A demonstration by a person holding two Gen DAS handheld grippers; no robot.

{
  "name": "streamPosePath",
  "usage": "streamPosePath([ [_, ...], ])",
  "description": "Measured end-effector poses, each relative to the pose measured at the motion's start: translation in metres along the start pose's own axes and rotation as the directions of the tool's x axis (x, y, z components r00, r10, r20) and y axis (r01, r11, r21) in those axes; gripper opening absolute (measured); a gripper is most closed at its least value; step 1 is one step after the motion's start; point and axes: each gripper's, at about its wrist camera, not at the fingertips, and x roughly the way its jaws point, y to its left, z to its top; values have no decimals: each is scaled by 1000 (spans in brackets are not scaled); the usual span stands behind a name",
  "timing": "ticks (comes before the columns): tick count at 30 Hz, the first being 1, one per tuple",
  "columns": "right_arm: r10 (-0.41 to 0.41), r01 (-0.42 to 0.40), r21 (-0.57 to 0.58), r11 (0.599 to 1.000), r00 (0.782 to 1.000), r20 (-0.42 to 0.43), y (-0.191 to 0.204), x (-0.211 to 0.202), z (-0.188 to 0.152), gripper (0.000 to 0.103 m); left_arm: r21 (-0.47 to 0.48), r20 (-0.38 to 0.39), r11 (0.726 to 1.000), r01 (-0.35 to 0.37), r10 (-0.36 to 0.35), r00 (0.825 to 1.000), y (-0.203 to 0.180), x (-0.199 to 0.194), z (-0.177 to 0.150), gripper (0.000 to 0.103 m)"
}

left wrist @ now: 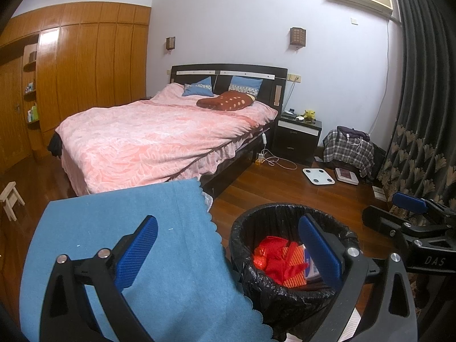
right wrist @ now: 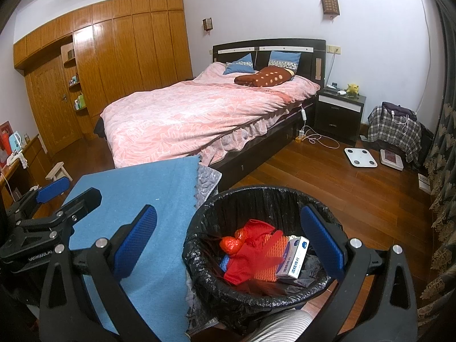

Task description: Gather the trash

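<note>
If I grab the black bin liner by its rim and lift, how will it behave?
The bin liner looks like thin, crinkled plastic, so it will probably be floppy and bunch up between the fingers. Its load looks light: red wrapping and a small carton. The glossy film may slip, and could tear if jerked.

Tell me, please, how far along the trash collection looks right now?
Mostly done, it seems: the black-lined trash bin already holds red wrapping and a white box. Nothing is in hand; the left gripper and right gripper are both open and empty. The blue cloth shows no trash left.
</note>
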Motion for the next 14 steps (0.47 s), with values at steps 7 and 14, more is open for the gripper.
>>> streamPosePath([
  [7,0,0,1,1000,1000,-2,0,-1,0,98,2,-1,1000,0,0,1000,0,0,1,97],
  [14,0,0,-1,1000,1000,-2,0,-1,1,98,-1,-6,1000,1,-1,1000,3,0,-3,97],
])
